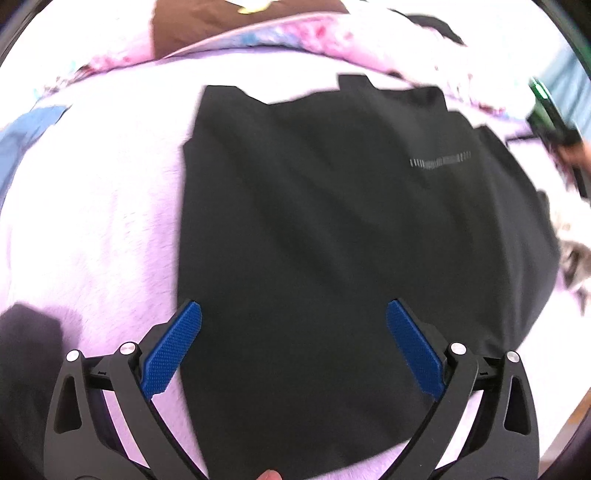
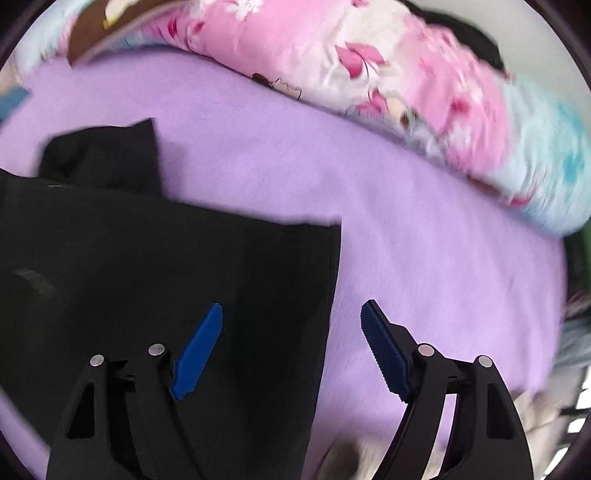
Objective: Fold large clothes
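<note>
2 grippers, left [image 1: 293, 314] and right [image 2: 291, 317], fingers spread wide above black garment [image 1: 332, 221].

Home bedroom: purple bedsheet [image 2: 406, 206], floral quilt [image 2: 424, 85].

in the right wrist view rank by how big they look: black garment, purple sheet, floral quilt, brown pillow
1. purple sheet and black garment: alike in area, and the garment lies nearer the camera, so unranked
2. floral quilt
3. brown pillow, only a corner shows
</note>
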A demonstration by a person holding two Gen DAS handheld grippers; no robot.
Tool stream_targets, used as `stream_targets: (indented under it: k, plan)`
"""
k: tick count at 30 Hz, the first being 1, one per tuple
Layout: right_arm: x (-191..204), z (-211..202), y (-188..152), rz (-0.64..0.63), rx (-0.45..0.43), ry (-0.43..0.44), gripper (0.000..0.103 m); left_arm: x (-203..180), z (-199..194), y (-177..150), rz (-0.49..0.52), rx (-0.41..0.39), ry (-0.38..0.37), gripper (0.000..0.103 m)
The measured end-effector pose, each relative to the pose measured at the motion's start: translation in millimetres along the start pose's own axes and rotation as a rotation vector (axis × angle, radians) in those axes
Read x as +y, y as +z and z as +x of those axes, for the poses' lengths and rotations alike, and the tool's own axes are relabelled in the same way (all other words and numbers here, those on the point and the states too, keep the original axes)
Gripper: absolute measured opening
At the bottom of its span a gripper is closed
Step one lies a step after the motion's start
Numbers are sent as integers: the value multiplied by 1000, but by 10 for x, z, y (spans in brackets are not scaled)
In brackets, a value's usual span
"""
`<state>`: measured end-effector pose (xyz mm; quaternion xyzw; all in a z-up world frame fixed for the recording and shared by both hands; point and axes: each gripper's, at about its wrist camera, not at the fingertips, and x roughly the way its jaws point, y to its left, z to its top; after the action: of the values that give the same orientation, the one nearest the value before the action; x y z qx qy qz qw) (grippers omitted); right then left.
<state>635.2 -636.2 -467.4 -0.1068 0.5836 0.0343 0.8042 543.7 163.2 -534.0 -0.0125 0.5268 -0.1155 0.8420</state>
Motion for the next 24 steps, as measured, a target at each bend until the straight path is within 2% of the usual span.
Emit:
stream_targets:
  k: [2, 4, 7, 10, 15, 20, 24]
  plan:
    - [-106, -159, -247, 31, -2, 104, 85, 163, -51, -33, -74, 9, -39, 97]
    - [-165, -261, -504, 54, -10, 148, 86, 328, -71, -81, -139, 24, -66, 97]
    - [-320, -161, -756, 112, 18, 208, 86, 616, -4, -226, -262, 71, -79, 97]
    - [-436, -9, -926, 169, 24, 255, 86, 843, 104, -386, -394, 101, -157, 97]
    - [-365, 108, -1232, 219, 20, 366, 86, 996, 105, -531, -487, 85, -210, 97]
    - [-345, 254, -1480, 237, 55, 341, 86, 1026, 109, -606, -520, 69, -241, 97]
    - [-319, 30, -1600, 251, -39, 257, 86, 1042, 78, -678, -558, 83, -296, 97]
